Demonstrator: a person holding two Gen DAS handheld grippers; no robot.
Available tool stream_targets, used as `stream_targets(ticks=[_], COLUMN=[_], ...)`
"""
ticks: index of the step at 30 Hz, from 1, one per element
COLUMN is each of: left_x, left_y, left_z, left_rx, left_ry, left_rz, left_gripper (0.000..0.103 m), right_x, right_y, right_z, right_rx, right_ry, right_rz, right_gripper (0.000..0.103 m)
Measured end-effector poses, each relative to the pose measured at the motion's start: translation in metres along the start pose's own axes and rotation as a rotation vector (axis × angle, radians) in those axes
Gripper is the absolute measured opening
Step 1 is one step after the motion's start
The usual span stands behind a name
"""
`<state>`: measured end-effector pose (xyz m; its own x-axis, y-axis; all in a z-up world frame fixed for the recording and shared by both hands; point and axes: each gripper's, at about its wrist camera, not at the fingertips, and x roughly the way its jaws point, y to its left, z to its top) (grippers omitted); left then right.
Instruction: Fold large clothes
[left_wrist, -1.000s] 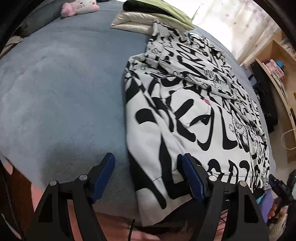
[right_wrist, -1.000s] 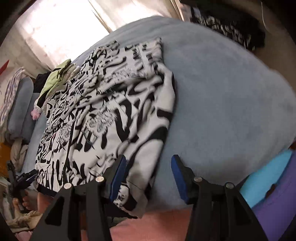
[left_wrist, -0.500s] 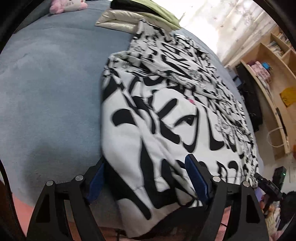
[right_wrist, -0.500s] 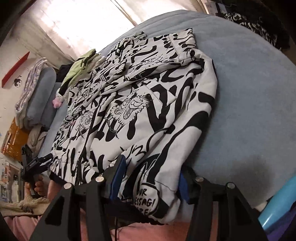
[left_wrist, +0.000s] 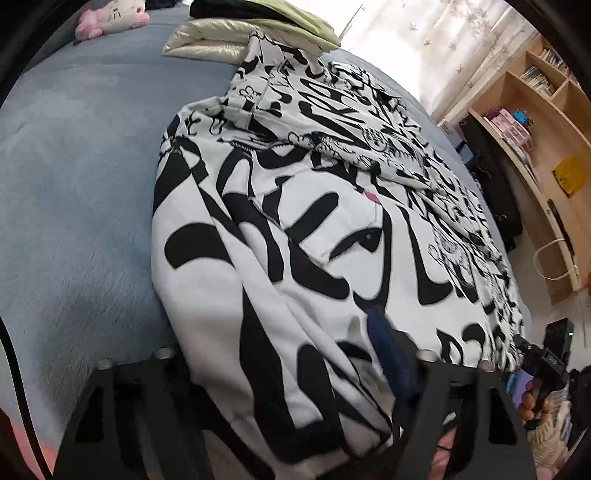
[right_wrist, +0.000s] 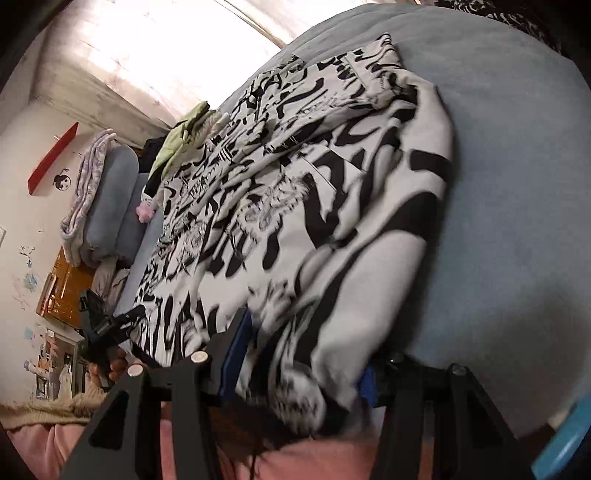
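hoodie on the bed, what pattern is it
White with bold black graffiti-style lettering and cartoon drawings; the hoodie shows best in the left wrist view.

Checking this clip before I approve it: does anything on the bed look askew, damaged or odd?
Nothing damaged or spilled. The black-and-white hoodie lies on the blue bed cover, rumpled and bunched at its near edge where the left gripper and right gripper have fabric between their jaws. Other clothes are heaped at the far end.

Each black claw (right_wrist: 299, 365) has blue pads (right_wrist: 236, 354) and silver screws (right_wrist: 200, 356).
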<state>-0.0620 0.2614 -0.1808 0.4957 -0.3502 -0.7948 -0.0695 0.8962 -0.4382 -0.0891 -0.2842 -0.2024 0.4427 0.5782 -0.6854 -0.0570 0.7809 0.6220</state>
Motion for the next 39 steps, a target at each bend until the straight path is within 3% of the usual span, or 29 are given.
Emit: stream_targets(ticks=[1,3,5,9,13,21,27,32,39], left_x=[0.003,0.007,0.007,-0.006,-0.034,-0.099,-0.149,-0.138,-0.087], left_y=[0.000,0.005,0.002,-0.009,-0.014,-0.044,-0.051,-0.051,-0.054], left_z=[0.001,0.004,0.006,0.007,0.011,0.009,0.017,0.050,0.142], left_rx=[-0.012,-0.088,-0.115,-0.149,-0.190,-0.110,-0.093,-0.149,-0.184], left_ry=[0.008,0.022,0.017,-0.006,-0.035,-0.080,-0.087,-0.078,-0.100], left_rz=[-0.009,-0.049,-0.037,0.012,-0.046,-0.061,-0.114,-0.147,-0.171], left_gripper=[0.024,0.017,0.013,0.006,0.005,0.004,0.005,0.005,0.010], right_x=[0.002,0.009,0.010,0.002,-0.026,-0.078,-0.114,-0.111,-0.083], right_y=[0.003,0.010,0.015,0.040,0.064,0.110,0.114,0.100,0.087], right_z=[0.003,0.008,0.011,0.011,0.015,0.012,0.012,0.043,0.126], right_rx=[-0.001,-0.014,-0.024,-0.098,-0.148,-0.235,-0.192,-0.074,0.030], right_ry=[-0.007,-0.004,-0.009,-0.043,-0.103,-0.120,-0.123,-0.160,-0.206], right_rz=[-0.014,-0.080,-0.130,-0.252,-0.265,-0.232,-0.178,-0.104,-0.041], right_gripper=[0.047,0.033,0.023,0.015,0.012,0.011,0.011,0.011,0.013])
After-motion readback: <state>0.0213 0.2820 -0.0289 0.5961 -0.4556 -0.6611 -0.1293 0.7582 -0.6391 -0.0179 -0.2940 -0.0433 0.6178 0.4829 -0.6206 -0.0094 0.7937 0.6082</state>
